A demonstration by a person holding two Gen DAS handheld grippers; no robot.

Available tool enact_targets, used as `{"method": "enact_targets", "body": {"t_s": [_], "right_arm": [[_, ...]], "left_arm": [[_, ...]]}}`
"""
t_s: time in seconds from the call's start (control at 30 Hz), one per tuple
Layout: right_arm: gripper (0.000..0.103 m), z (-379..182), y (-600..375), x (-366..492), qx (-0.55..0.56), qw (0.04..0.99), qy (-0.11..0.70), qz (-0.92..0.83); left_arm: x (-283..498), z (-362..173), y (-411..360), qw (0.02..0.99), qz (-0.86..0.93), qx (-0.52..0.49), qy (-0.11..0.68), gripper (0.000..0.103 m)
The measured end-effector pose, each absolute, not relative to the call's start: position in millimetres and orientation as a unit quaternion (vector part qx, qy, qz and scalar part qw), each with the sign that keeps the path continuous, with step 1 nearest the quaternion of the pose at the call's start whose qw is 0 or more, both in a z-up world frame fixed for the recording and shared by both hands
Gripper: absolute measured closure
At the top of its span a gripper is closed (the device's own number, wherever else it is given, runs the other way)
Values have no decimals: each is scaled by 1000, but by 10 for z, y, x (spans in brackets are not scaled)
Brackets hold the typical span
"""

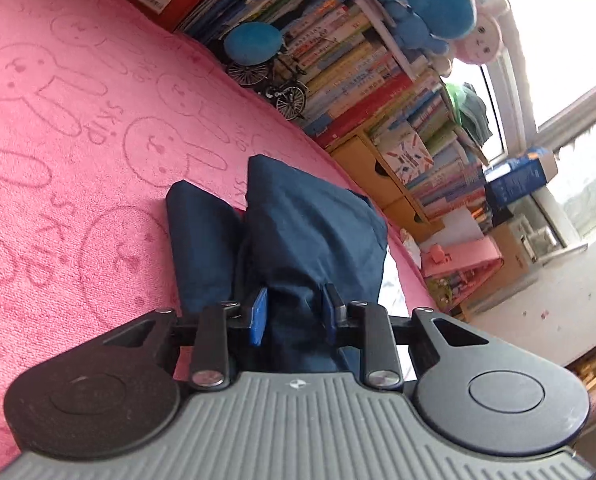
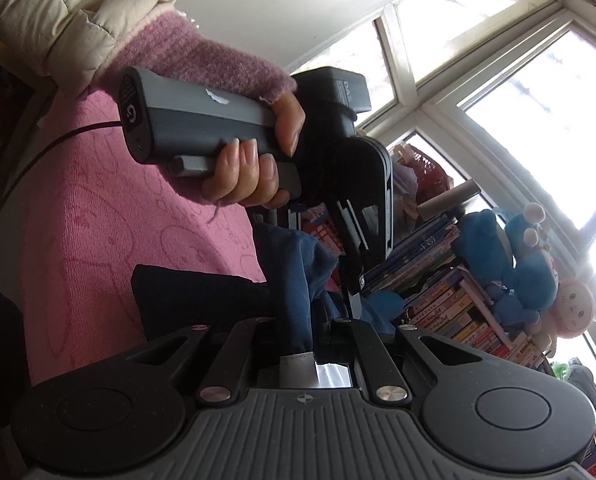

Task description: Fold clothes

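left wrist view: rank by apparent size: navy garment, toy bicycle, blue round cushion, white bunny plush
1. navy garment, largest, though it is nearest the camera
2. toy bicycle and blue round cushion, too alike to rank
3. white bunny plush, partly cut off by the blue plush

Garment [image 1: 298,232] on blanket [image 1: 78,140], before books [image 1: 358,60]

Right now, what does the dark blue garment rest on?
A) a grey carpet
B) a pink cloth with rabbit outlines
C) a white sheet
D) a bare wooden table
B: the dark blue garment lies on the pink cloth patterned with rabbit outlines.
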State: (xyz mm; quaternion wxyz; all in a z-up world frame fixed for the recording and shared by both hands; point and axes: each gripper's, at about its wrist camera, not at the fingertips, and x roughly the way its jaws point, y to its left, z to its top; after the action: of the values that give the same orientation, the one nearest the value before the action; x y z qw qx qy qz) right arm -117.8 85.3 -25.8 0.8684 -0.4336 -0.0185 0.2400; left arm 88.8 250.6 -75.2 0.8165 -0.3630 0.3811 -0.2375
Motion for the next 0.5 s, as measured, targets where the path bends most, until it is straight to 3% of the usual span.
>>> {"method": "enact_targets", "body": {"t_s": [0.07,0.13,0.2,0.27,0.33,0.4,0.43,0.5], "right_arm": [[94,-239,852,-1200,-432,869,-20,241],[94,-218,848,-1228,-433,868,-23,243],[94,-217,840,-1245,-436,867,-27,240],[94,-223,833,-1256,-441,865,-31,236],[93,-259,852,-1270,-450,863,-37,227],[85,-296,891,-1254,-462,859,-40,215],[80,-290,905,-1221,-462,862,-37,205],[52,-279,935,-1155,-462,867,-29,186]], "left_arm": [[945,-765,2555,818,-218,-379,374,78],[1001,-778,2604,819,-198,-395,366,71],[1065,-818,2644,799,-216,-422,371,41],[1101,-846,2613,785,-241,-435,370,31],[1144,-845,2545,787,-242,-426,376,35],[1163,-828,2474,798,-231,-405,381,75],[1155,-825,2453,803,-229,-397,381,76],[1103,-820,2464,808,-233,-394,371,83]]}}
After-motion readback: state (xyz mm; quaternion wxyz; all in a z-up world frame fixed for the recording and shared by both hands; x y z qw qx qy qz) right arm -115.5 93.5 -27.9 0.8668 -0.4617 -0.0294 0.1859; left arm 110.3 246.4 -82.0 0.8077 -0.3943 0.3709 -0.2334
